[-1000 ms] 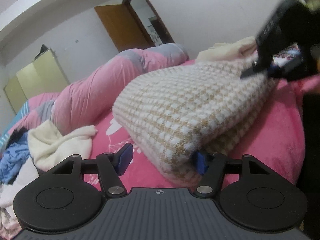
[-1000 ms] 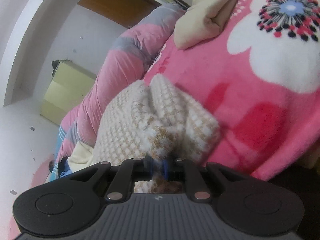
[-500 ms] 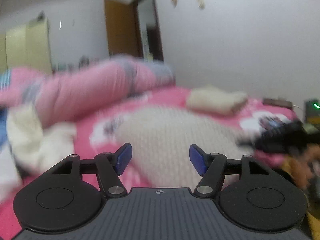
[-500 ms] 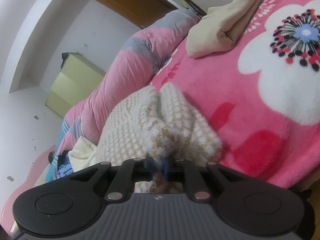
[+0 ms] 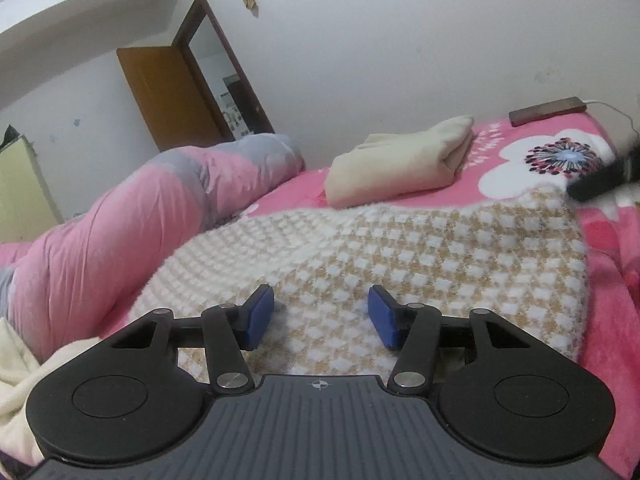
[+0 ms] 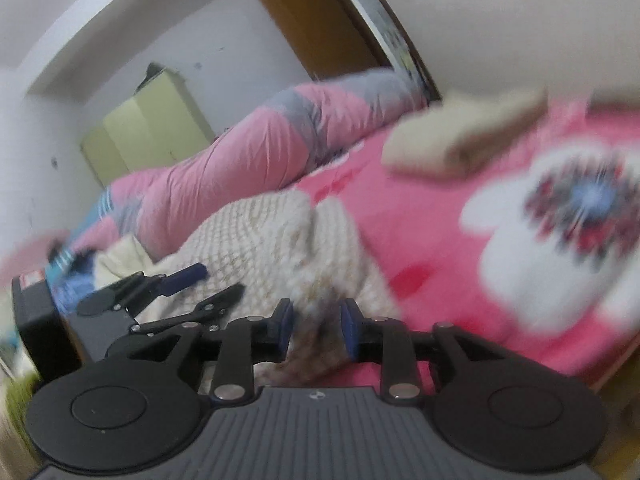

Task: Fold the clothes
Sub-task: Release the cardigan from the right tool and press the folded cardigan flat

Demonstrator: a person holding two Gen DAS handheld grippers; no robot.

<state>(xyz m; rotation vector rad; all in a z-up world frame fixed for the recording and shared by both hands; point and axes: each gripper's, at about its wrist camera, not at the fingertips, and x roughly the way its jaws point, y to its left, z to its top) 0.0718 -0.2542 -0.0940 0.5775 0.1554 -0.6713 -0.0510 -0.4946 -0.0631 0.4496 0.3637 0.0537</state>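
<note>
1. While spread flat on the pink flowered bed blanket [image 5: 608, 280], cream-and-tan checked knit sweater [image 5: 400, 248] lies beneath both claws.
2. Left claw [image 5: 320, 316]: jaws apart, just been closing, nothing between the pads.
3. Right claw [image 6: 314, 330]: jaws apart, just been opening, over the sweater's bunched corner, not pinching it.
4. Folded cream garment [image 5: 400, 168] behind, near a pink-and-grey quilt roll [image 5: 140, 220].

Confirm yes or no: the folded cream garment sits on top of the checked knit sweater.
No. In the left wrist view the folded cream garment lies on the pink blanket beyond the checked knit sweater's far edge.
</note>
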